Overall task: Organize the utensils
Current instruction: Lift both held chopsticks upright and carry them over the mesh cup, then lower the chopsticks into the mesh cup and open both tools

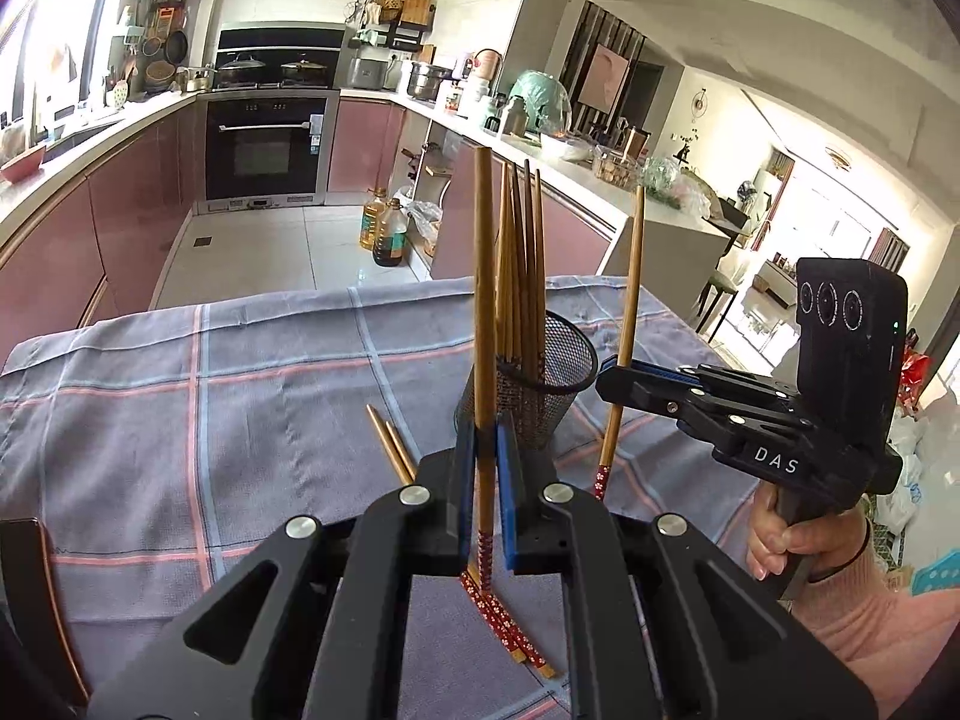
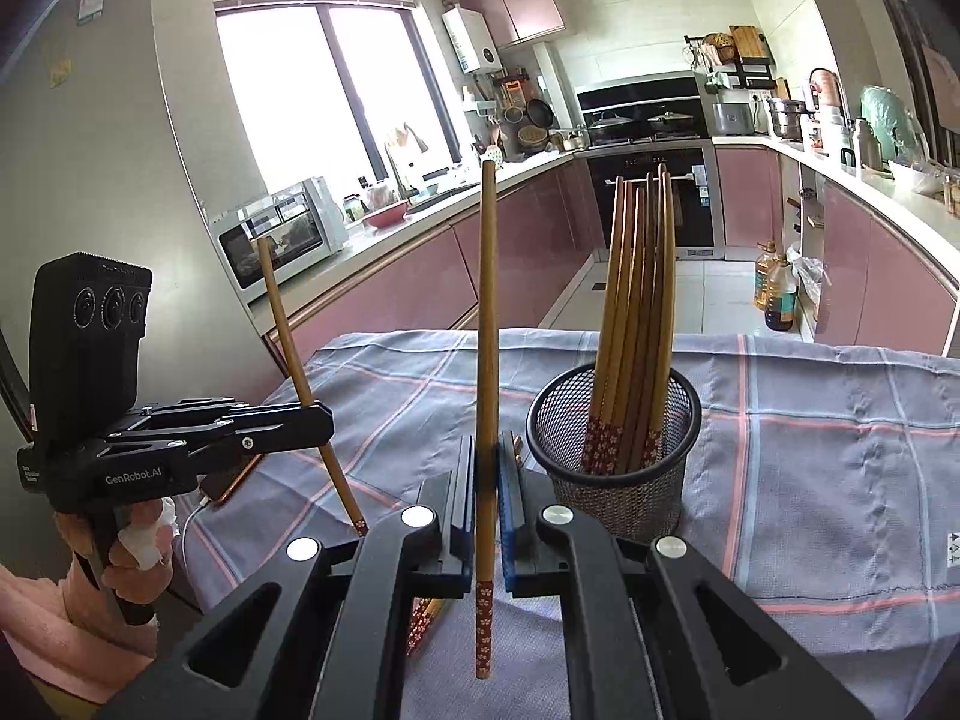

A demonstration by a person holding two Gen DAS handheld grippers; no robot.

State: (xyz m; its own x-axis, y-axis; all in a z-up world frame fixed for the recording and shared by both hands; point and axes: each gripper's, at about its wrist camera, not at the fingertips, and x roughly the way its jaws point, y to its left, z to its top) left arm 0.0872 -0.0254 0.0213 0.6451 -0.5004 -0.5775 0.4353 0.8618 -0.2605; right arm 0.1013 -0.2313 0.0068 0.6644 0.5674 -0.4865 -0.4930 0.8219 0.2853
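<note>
My left gripper [image 1: 485, 438] is shut on one wooden chopstick [image 1: 483, 300], held upright with its red patterned end hanging below the pads. Just behind it stands a black mesh cup [image 1: 561, 372] holding several chopsticks [image 1: 522, 276]. Right of the cup, my right gripper [image 1: 603, 373] is shut on a second chopstick [image 1: 627, 324]. The right wrist view shows that gripper [image 2: 486, 468] clamping its upright chopstick [image 2: 487, 330], with the cup [image 2: 618, 480] to its right and the left gripper [image 2: 327, 420] at the left. Loose chopsticks [image 1: 510, 630] lie on the cloth under my left gripper.
A blue-grey checked tablecloth [image 1: 240, 408] covers the table, whose far edge drops to the kitchen floor. A phone [image 2: 231, 480] lies near the table's left side. Oil bottles [image 1: 387, 234] stand on the floor beyond. Pink cabinets and counters ring the room.
</note>
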